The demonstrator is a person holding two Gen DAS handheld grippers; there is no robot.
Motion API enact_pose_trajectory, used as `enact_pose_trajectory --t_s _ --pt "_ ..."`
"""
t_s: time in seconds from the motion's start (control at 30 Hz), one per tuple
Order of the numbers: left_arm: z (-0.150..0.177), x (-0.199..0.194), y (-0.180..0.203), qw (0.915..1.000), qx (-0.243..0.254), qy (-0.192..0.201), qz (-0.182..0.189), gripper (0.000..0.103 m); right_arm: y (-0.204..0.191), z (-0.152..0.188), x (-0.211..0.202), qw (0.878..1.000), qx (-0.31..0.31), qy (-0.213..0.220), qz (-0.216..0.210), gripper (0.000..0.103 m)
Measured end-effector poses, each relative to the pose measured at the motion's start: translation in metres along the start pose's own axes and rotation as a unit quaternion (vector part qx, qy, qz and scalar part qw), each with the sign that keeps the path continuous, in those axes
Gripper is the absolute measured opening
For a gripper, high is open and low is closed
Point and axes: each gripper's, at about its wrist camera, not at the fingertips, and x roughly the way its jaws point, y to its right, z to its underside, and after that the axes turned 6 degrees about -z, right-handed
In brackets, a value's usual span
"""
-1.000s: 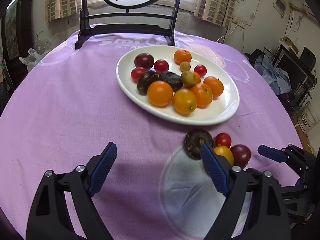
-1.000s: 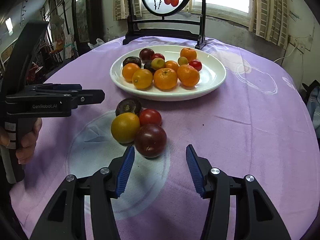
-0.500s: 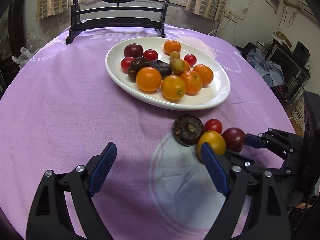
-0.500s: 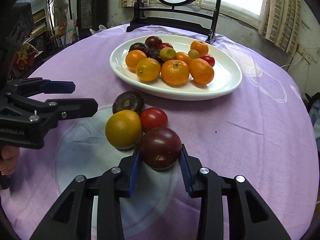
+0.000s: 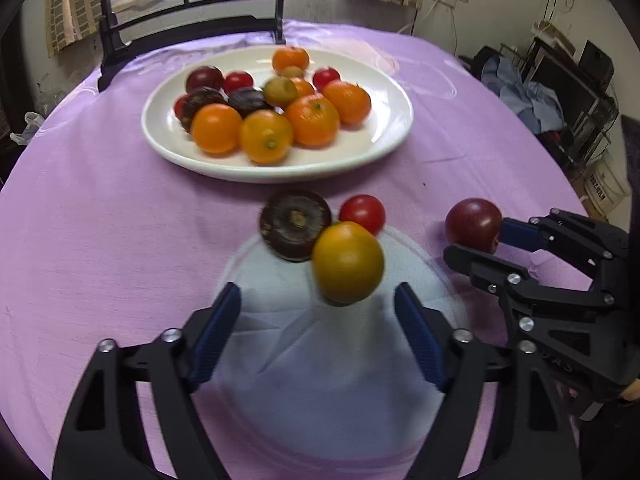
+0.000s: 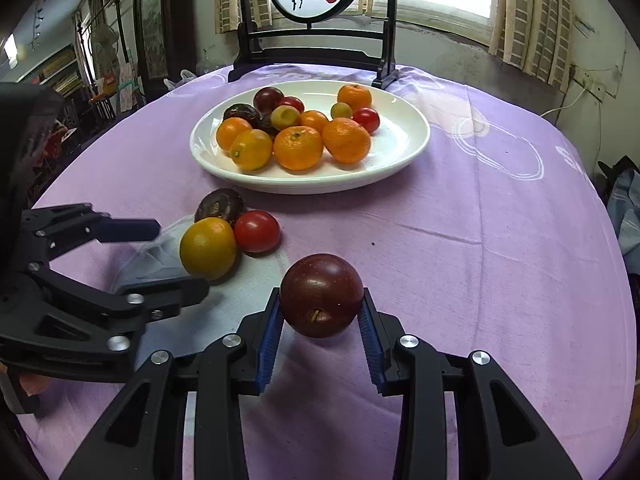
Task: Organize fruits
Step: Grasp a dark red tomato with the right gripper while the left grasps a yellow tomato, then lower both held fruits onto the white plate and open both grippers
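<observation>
The dark plum (image 6: pixel 321 295) sat touching the yellow fruit (image 6: pixel 208 248) a second ago. Now it is well apart from it, clamped between the right gripper (image 6: pixel 321 334) pads. The left gripper (image 5: pixel 318 336) was wide; now it is closing around the yellow fruit (not touching yet). That fruit looks blurry from the left camera.
</observation>
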Motion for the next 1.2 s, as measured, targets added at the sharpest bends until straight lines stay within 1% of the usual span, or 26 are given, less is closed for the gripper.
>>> enact_pose_trajectory --t_s 0.07,0.13,0.17,0.23,0.27,0.37,0.5,0.6,0.67,0.77,0.87,1.0,1.1,1.2 --pt "-0.004 0.008 0.009 0.9998 0.005 -0.017 -0.011 0.065 0.004 0.001 -0.003 1.0 0.004 0.003 0.001 0.038" --pt "-0.007 0.011 0.016 0.9994 0.007 -0.013 -0.031 0.063 0.008 0.001 -0.006 1.0 0.009 0.008 0.001 0.038" --pt "-0.01 0.013 0.019 0.9991 0.008 -0.018 -0.039 0.063 0.009 0.002 -0.007 1.0 0.011 0.009 0.001 0.038" --pt "-0.013 0.015 0.021 0.9984 0.008 -0.02 -0.052 0.06 0.011 0.002 -0.008 1.0 0.013 0.009 -0.001 0.038" --pt "-0.014 0.015 0.021 0.9984 0.007 -0.017 -0.054 0.051 0.011 0.002 -0.008 1.0 0.013 0.009 -0.003 0.038" --pt "-0.014 0.012 0.017 0.9989 0.006 -0.016 -0.044 0.037 0.009 0.003 -0.008 1.0 0.01 0.009 -0.006 0.038" --pt "-0.007 0.007 0.006 0.9995 0.003 -0.018 -0.028 0.036 0.007 0.003 -0.008 1.0 0.011 0.01 -0.007 0.038" --pt "-0.001 -0.003 -0.002 0.9998 0.005 -0.01 -0.016 0.036 0.005 0.002 -0.008 1.0 0.011 0.017 -0.009 0.038" --pt "0.0 -0.013 -0.007 0.9999 0.01 0.001 -0.007 0.036 0.002 -0.001 -0.01 1.0 0.012 0.021 -0.013 0.038" --pt "-0.006 -0.03 -0.017 0.9995 0.01 0.03 -0.002 0.036 -0.005 -0.007 -0.017 0.999 0.005 0.037 -0.016 0.038" --pt "-0.021 -0.045 -0.031 0.9981 0.001 0.062 -0.003 0.036 -0.011 -0.018 -0.023 0.998 -0.005 0.055 -0.015 0.038" --pt "-0.045 -0.05 -0.043 0.9963 -0.003 0.086 -0.01 0.036 -0.017 -0.042 -0.021 0.997 -0.018 0.068 -0.01 0.038" --pt "-0.067 -0.044 -0.054 0.9951 -0.016 0.096 -0.017 0.036 -0.022 -0.062 -0.014 0.997 -0.029 0.074 -0.008 0.038" --pt "-0.086 -0.03 -0.067 0.9948 -0.035 0.093 -0.02 0.036 -0.025 -0.082 -0.001 0.997 -0.033 0.075 -0.01 0.037"
